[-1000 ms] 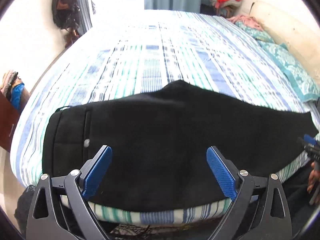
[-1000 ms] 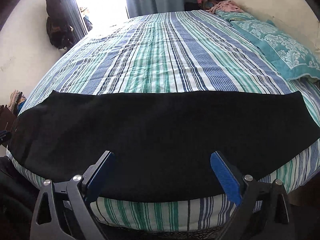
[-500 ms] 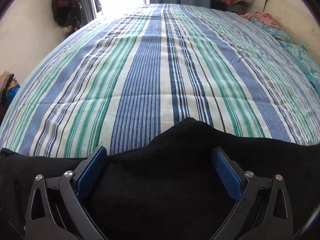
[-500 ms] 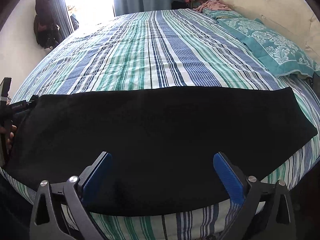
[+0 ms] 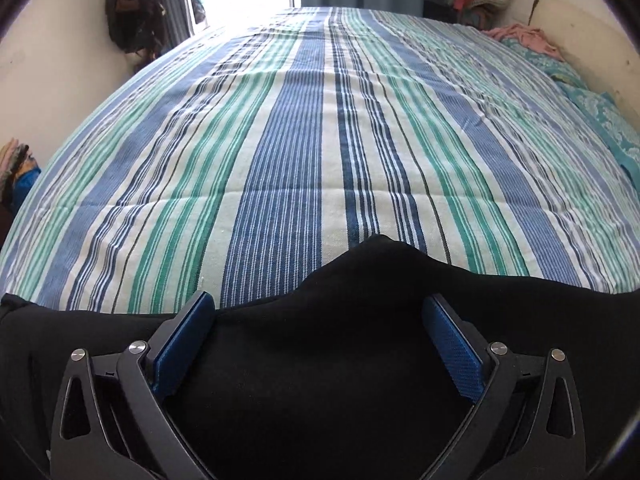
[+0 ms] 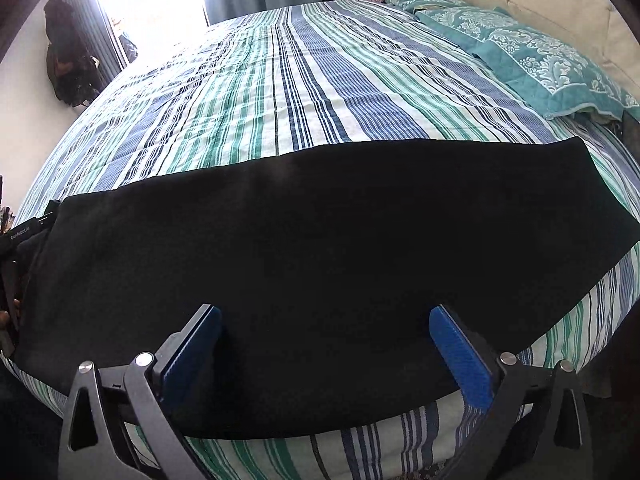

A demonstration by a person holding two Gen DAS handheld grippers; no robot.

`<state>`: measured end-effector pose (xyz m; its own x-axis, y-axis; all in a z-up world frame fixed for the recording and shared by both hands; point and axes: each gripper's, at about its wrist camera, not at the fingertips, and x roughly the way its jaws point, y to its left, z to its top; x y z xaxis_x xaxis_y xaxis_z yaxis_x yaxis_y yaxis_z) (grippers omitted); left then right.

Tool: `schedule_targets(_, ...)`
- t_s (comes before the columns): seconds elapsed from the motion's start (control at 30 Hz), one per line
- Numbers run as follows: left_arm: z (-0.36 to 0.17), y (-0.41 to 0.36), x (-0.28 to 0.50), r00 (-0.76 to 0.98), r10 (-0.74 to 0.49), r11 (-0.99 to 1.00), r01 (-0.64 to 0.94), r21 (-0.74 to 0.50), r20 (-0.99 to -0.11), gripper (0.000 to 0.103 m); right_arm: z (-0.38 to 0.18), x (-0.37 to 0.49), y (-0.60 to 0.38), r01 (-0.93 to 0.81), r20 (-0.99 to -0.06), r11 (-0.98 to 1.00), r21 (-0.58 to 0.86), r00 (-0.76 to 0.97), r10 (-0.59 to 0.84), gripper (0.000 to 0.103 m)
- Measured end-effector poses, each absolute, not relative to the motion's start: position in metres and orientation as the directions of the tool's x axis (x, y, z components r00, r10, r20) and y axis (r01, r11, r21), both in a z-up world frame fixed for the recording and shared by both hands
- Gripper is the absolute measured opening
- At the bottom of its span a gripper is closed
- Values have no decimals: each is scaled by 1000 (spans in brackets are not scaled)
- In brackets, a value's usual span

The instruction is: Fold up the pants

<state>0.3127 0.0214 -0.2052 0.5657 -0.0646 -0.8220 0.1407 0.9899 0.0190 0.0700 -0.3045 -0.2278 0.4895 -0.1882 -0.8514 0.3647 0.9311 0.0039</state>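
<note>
On another claw's black arm (image 6: 24, 232) — white lettering, unreadable — beside black pants (image 6: 320, 220).

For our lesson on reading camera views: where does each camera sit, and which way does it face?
Left wrist: on the left gripper, looking down along open fingers over the black pants and striped bed.
Right wrist: on the right gripper, fingers open, facing the pants and a teal pillow.
Shared: pants, bed, curtains.
</note>
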Motion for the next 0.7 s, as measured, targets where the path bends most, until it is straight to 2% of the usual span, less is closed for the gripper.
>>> schedule_targets(0.7,-206,21,313,565,-63,990,141,20,-822,103,-230,72,-305,379,-854,925,9,484,-190,103)
